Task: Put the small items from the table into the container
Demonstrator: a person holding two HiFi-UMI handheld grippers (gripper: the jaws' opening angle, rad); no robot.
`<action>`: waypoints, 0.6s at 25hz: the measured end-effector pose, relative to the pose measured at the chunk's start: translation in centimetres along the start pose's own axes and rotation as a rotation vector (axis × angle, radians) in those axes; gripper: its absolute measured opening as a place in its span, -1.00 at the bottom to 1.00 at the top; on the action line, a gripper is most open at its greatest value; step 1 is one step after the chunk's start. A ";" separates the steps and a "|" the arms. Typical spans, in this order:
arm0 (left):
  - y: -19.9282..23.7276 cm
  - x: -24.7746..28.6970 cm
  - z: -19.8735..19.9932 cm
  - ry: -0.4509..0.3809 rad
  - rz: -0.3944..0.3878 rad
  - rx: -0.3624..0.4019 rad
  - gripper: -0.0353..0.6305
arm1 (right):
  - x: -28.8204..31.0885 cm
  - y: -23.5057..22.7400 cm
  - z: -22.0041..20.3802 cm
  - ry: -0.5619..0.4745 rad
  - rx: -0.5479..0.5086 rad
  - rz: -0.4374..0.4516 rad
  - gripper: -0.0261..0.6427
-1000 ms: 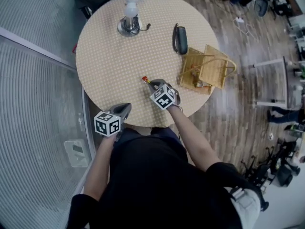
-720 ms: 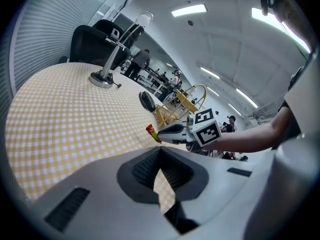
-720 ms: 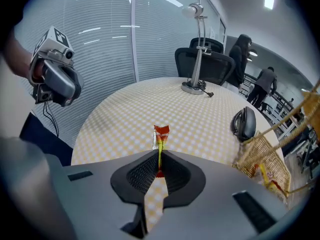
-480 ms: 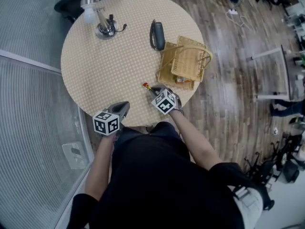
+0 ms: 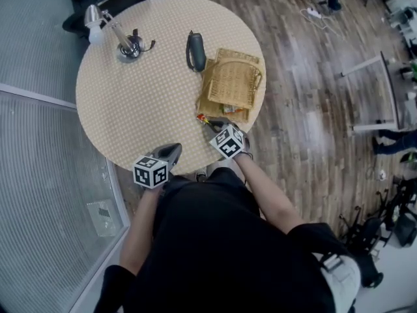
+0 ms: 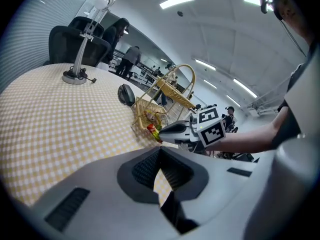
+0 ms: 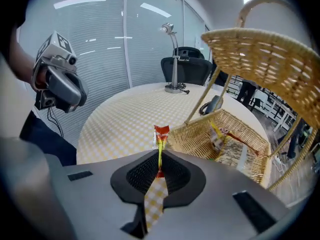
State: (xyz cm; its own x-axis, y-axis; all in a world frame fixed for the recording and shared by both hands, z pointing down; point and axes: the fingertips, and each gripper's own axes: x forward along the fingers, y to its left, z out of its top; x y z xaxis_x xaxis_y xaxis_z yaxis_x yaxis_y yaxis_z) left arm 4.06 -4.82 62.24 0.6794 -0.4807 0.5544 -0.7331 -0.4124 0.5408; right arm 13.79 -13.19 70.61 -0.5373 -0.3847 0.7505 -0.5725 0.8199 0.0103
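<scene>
i'm in the carry step: my right gripper (image 5: 210,122) has its jaws pinched on a small red and yellow sachet (image 7: 160,136), which stands upright between the pads, above the near right part of the table (image 5: 137,103) and just beside the near rim of the wicker basket (image 7: 197,134). the basket's lid is raised and a few wrappers already lie inside. my left gripper (image 6: 159,168) hovers over the near edge of the table, jaws pressed together on nothing. next, i judge, the right gripper must go on toward the far right until the sachet is over the open basket, under the lid, and only then spread its jaws.
</scene>
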 end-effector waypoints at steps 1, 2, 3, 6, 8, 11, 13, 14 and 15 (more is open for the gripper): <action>-0.2 0.2 0.1 -0.002 0.001 0.002 -0.88 | -0.4 -0.6 0.1 -0.013 0.009 -0.009 -0.80; -0.4 0.4 0.2 -0.002 0.001 0.004 -0.88 | -0.8 -1.2 0.1 -0.024 0.019 -0.018 -0.80; -0.5 0.6 0.3 -0.002 0.002 0.005 -0.88 | -1.1 -1.7 0.1 -0.031 0.031 -0.026 -0.80; -0.9 0.9 0.3 -0.003 0.004 0.008 -0.88 | -1.5 -3.2 0.2 -0.051 0.061 -0.050 -0.80; -1.0 1.2 0.1 0.001 0.006 0.011 -0.88 | -1.7 -4.4 0.5 -0.069 0.076 -0.069 -0.80; -1.1 1.4 -0.2 0.003 0.011 0.006 -0.88 | -1.8 -5.9 0.6 -0.082 0.102 -0.102 -0.80; -1.3 1.5 -0.1 -0.001 0.013 0.001 -0.88 | -1.6 -6.7 0.4 -0.072 0.113 -0.119 -0.80; -1.4 1.5 -0.1 -0.001 0.014 0.002 -0.88 | -1.4 -7.1 0.3 -0.064 0.119 -0.126 -0.80; -1.4 1.5 0.0 0.000 0.016 0.004 -0.88 | -1.3 -7.4 0.3 -0.058 0.126 -0.131 -0.80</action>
State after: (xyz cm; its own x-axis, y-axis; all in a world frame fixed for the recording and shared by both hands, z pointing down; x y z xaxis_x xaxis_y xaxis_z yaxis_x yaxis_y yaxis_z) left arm 6.15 -4.95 62.32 0.6678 -0.4871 0.5628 -0.7438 -0.4078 0.5296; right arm 18.56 -18.86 69.38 -0.4858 -0.5112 0.7090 -0.7108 0.7031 0.0200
